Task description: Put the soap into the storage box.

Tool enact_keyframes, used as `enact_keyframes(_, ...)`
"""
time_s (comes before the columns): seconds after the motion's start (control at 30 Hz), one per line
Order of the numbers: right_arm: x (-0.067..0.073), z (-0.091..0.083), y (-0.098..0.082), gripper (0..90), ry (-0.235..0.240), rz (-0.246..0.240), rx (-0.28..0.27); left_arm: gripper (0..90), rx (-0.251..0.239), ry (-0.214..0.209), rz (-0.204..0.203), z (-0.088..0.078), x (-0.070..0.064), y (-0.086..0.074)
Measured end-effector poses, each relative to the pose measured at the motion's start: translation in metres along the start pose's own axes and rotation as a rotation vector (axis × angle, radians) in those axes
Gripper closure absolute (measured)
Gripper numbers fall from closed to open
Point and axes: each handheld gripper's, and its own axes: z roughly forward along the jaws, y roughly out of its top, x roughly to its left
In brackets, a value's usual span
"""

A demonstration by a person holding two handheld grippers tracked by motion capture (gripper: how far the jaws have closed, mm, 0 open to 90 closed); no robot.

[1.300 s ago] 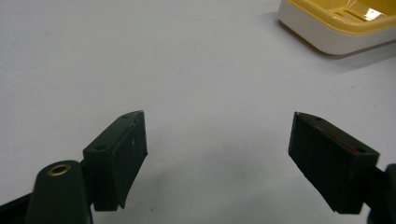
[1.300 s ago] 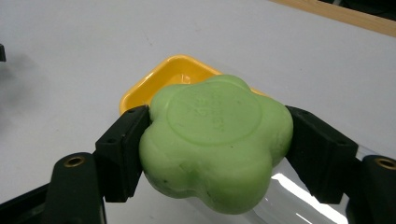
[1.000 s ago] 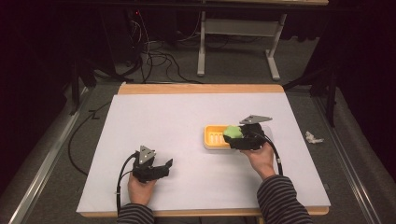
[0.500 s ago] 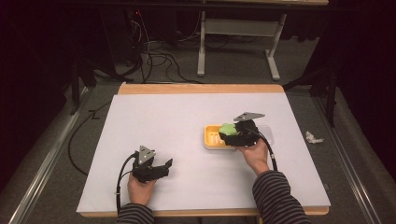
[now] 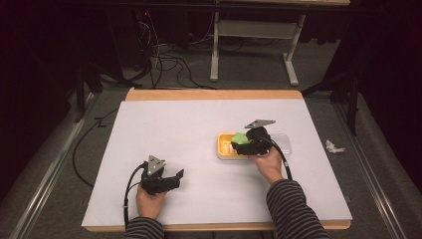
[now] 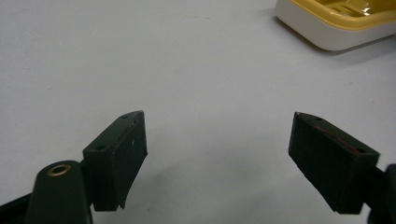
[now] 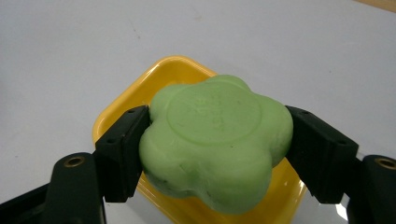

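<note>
High view: soap (image 5: 241,138) above yellow dish (image 5: 224,148)

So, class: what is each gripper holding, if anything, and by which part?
The right gripper holds the green flower-shaped soap by its two opposite side edges, above the yellow soap dish. The left gripper is open and holds nothing.

From my feed: both sleeves (image 5: 291,206) dark with thin pale stripes. Each gripper, left (image 5: 175,178) and right (image 5: 240,146), is black with a grey three-cornered top plate (image 5: 259,123) and trailing black cable (image 5: 128,189). Jaw pads (image 6: 122,156) are blocky, matte, screw-dimpled; brass inserts (image 6: 59,169) at the bases.
</note>
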Motion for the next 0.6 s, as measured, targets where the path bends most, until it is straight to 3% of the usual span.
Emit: enact_keyframes(0.6,0.001,0.015,-0.002,26.9,-0.026,-0.002,0.057,19.8,-0.001,-0.006,-0.01,0.0,0.0,0.0)
